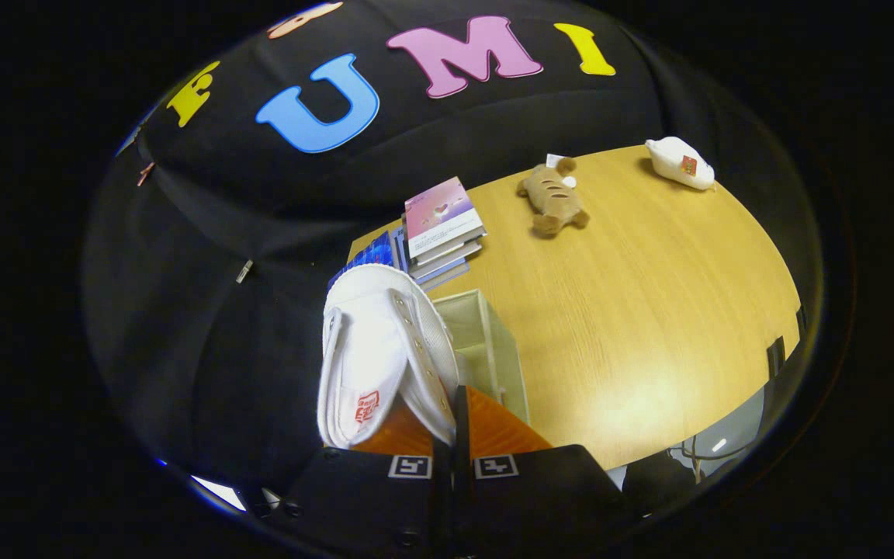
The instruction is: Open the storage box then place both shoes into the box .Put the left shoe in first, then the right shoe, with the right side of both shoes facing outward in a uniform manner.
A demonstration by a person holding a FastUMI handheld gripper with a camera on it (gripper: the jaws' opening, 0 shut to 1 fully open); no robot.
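White canvas shoe [373, 353] clamped in gripper [453, 423] fingers over open beige storage box [493, 349]; best lowered level, right side outward.

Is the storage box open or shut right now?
Open: the storage box shows its pale inside walls just beyond the fingers, with no lid across it. The white shoe is pinched between the fingers, not yet inside.

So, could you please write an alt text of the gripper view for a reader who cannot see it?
The hand-held gripper, fingers closed on a white shoe, holds it above an open storage box on a wooden table. Beyond lie a stack of books, a brown plush toy and a white plush toy.
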